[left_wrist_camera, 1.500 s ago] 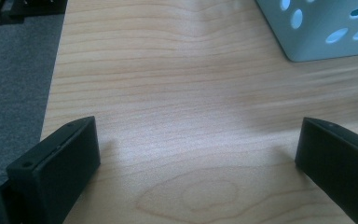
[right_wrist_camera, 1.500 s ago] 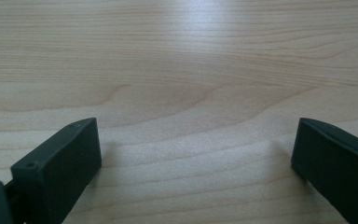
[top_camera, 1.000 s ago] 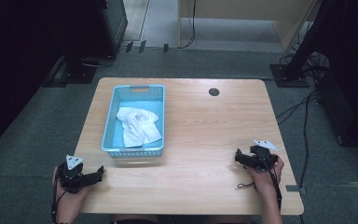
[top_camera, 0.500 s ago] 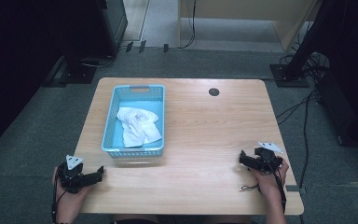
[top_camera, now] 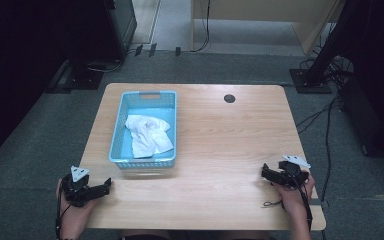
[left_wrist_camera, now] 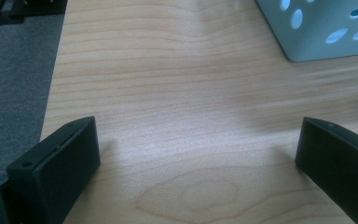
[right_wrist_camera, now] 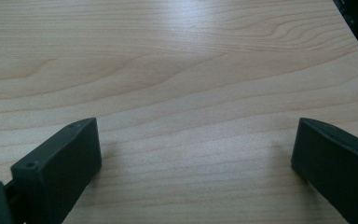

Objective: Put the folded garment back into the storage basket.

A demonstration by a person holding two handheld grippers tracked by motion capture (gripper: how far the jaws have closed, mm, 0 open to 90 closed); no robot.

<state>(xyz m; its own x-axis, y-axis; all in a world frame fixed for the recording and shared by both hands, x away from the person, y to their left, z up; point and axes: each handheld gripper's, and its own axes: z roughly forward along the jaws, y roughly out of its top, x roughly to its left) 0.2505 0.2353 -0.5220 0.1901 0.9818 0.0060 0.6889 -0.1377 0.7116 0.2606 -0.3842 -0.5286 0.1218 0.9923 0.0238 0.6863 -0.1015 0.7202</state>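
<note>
Left tongs (top_camera: 105,184) and right tongs (top_camera: 265,172) both gape wide, held low, well apart

A light-blue perforated basket (top_camera: 115,150) sits at the wooden table's (top_camera: 220,150) ten o'clock, holding a crumpled white cloth (top_camera: 147,132). The left gripper (top_camera: 105,186) rests at seven o'clock, the right gripper (top_camera: 265,172) at four o'clock.

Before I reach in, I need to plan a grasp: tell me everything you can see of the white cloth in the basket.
The white cloth looks like soft, thin fabric, crumpled and loosely bunched with folds. It lies inside the light blue plastic basket, on its floor, filling the middle and near part and leaving the far end bare. It rests loose, and no hand-held gripper touches it.
</note>
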